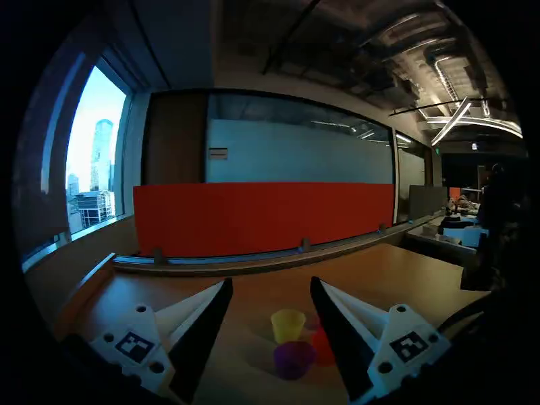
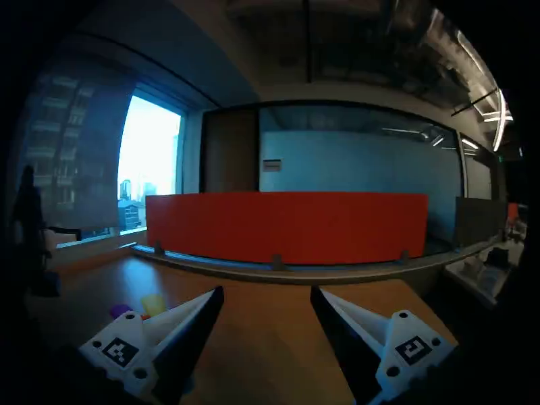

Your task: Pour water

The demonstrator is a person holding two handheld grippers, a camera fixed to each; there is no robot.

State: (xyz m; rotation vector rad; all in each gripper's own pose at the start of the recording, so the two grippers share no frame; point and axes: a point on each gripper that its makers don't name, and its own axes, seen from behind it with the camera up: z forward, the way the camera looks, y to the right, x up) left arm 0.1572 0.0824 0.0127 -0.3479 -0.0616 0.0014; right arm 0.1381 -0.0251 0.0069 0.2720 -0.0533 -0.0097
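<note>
Yellow cup (image 1: 288,325) and purple cup (image 1: 294,358) stand between spread left gripper (image 1: 271,283) jaws.

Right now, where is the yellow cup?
In the left gripper view, the yellow cup stands on the wooden table, framed by the open left gripper, just behind the purple cup.

A wooden worktop (image 1: 398,266) runs to an orange divider screen (image 1: 263,216) standing along its far edge. Behind the screen is a frosted glass wall (image 1: 297,155) with a brown wood panel (image 1: 177,138) at its left. Beyond the worktop's left edge, a tall window (image 1: 94,169) admits bright daylight and shows high-rise buildings (image 1: 101,145). The room is dim. Exposed ducts (image 1: 405,47) cross the ceiling, and a strip light (image 1: 451,121) glows above other desks (image 1: 445,233) past the right edge.
</note>
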